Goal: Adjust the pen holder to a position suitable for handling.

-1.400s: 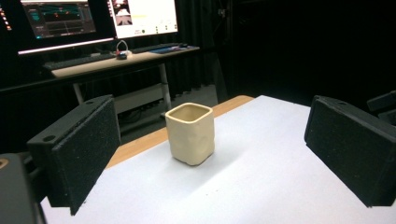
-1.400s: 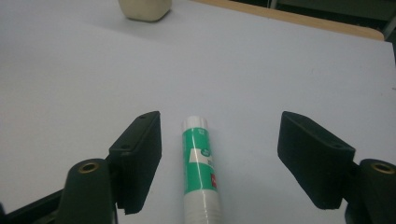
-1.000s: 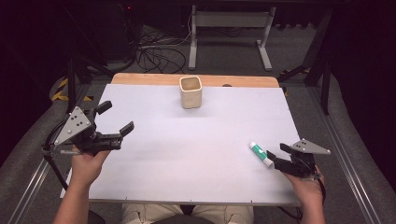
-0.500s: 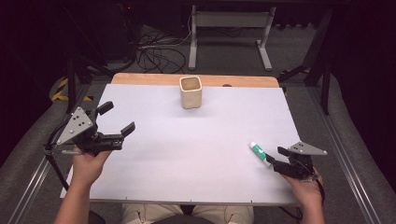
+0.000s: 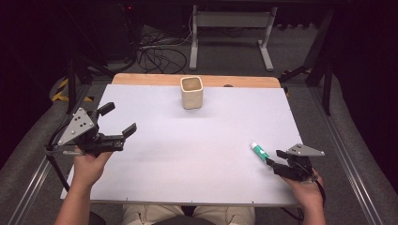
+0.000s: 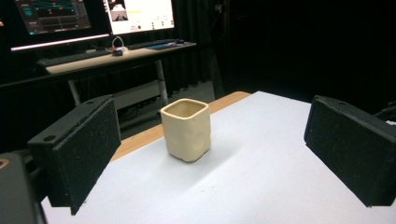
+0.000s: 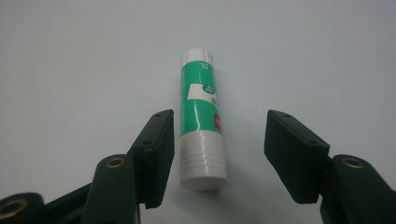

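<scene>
Glue stick (image 7: 201, 119): label print between the jaws too small and blurred to read; underside against the table hidden. Left gripper view: both jaws cut off by bottom edge. Monitors (image 6: 93, 16) beyond, cut off at top edge.

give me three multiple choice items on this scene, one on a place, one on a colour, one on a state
1. Where does the cup stand?
A. at the far side of the table, near the middle
B. beside the left gripper
C. on the floor

2. What colour is the label of the glue stick?
A. red
B. green
C. blue

3. How do the fingers of the right gripper stand to the glue stick?
A. shut flat, with the stick off to one side
B. on either side of its near end, a gap showing at the finger on the right of the view
C. lifting it clear of the table

Answers: 1 A, the high view shows it by the far edge; 2 B, the right gripper view shows a green label on a white tube; 3 B, the fingers have just been closing, with the stick lying between them on the table.
</scene>
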`<state>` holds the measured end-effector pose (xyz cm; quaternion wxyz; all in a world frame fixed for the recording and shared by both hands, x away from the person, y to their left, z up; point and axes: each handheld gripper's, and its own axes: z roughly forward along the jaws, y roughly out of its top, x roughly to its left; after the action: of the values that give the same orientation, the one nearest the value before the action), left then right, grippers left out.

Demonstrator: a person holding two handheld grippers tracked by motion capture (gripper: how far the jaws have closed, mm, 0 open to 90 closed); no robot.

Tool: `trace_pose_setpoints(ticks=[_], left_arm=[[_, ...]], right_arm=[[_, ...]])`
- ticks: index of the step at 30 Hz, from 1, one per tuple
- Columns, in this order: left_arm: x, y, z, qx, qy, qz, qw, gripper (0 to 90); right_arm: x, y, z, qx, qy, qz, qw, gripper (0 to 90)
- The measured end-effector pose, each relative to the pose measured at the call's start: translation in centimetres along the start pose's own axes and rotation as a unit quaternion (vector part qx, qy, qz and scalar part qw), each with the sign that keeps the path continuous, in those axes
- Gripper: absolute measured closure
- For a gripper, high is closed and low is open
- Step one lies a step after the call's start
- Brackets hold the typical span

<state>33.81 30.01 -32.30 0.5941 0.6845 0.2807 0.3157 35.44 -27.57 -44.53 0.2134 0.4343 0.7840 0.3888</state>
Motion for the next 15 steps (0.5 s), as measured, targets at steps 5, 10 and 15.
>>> trace_pose_setpoints(ticks=[5, 10, 15], left_arm=[[0.02, -0.08, 0.06, 0.002, 0.0, -0.002, 1.0, 4.3], [-0.07, -0.15, 0.18, 0.003, -0.002, -0.002, 1.0, 4.3], [-0.03, -0.19, 0.22, 0.003, -0.003, -0.002, 1.0, 4.3]], right_arm=[[0.07, -0.09, 0.17, 0.004, 0.003, -0.002, 1.0, 44.4], [0.24, -0.17, 0.38, 0.015, 0.006, -0.008, 0.9998, 46.1], [0.36, -0.46, 0.47, 0.021, 0.008, -0.009, 0.9997, 46.9]])
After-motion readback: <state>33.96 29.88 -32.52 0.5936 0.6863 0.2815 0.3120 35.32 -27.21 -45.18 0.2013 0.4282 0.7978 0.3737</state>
